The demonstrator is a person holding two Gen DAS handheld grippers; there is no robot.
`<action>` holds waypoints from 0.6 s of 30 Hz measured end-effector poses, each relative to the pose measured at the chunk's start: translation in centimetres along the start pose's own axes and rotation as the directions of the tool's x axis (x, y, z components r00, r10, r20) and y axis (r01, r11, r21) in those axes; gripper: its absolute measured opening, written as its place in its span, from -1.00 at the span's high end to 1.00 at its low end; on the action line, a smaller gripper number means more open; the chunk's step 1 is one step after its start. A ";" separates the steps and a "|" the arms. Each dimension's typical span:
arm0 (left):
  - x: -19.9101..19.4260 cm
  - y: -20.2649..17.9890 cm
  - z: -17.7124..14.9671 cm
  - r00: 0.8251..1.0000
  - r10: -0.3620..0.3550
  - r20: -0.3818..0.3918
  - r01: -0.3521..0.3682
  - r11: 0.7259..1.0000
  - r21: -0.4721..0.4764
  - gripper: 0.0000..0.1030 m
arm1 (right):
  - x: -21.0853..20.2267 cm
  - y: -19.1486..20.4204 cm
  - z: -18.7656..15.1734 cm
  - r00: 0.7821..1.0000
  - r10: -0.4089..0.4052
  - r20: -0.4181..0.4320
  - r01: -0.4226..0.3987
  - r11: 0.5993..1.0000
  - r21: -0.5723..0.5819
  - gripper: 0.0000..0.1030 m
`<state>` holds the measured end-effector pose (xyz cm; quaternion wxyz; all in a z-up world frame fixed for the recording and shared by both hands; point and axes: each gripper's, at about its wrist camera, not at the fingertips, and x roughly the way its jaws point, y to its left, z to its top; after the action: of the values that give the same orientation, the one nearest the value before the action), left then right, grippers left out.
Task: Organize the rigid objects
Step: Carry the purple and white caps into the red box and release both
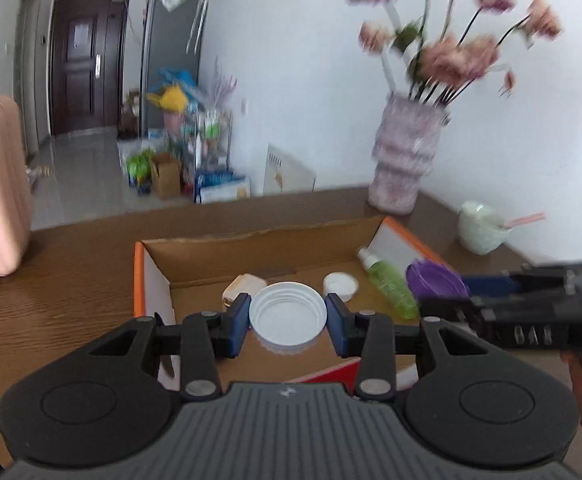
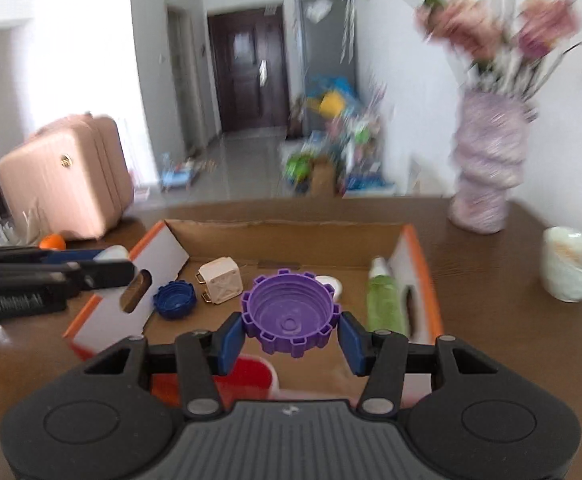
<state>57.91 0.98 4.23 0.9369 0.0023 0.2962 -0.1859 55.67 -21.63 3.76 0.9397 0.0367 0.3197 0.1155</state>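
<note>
Over the open brown cardboard box with orange-edged flaps (image 1: 275,256), the left gripper (image 1: 287,322) pinched a round white plastic screw lid (image 1: 288,312) between its blue pads, which pressed on the rim from both sides. The lid hung above the box floor, hollow side up. It looked light, stiff and smooth, so a grip across the rim seemed right, though it could slip.

To the right, the right gripper (image 2: 291,330) carried a purple plastic lid with a toothed rim (image 2: 290,312) between its pads; the teeth should give better purchase.

The left wrist view alone showed a small white cap (image 1: 341,285) clearly. Only the right wrist view showed a dark blue ridged cap (image 2: 174,298), a beige cube-shaped charger (image 2: 221,280) and a red container (image 2: 251,376). Both showed a green spray bottle (image 2: 385,300) lying in the box.
</note>
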 end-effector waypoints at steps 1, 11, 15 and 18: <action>1.0 0.4 0.1 1.000 0.010 -0.021 -0.010 1.000 0.000 0.22 | 1.6 -0.2 1.0 1.000 0.008 -0.022 -0.008 1.000 0.015 0.03; 4.0 3.0 -1.9 0.995 0.059 -0.086 -0.054 0.997 0.060 -0.08 | 14.0 2.2 4.5 0.985 0.000 -0.170 -0.005 1.000 -0.031 -0.09; 3.4 3.9 -1.9 0.996 0.070 -0.055 -0.067 0.997 0.039 -0.32 | 13.9 2.6 4.5 0.992 0.013 -0.126 -0.015 1.000 -0.015 -0.28; 2.2 4.5 -1.7 0.997 0.074 -0.036 -0.073 0.997 0.016 -0.43 | 12.9 2.2 4.4 0.993 0.022 -0.115 -0.022 1.000 0.003 -0.33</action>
<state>60.19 4.64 1.13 0.9375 0.0233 0.3115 -0.1533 67.83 -16.38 -0.11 0.9183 0.0345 0.3732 0.1275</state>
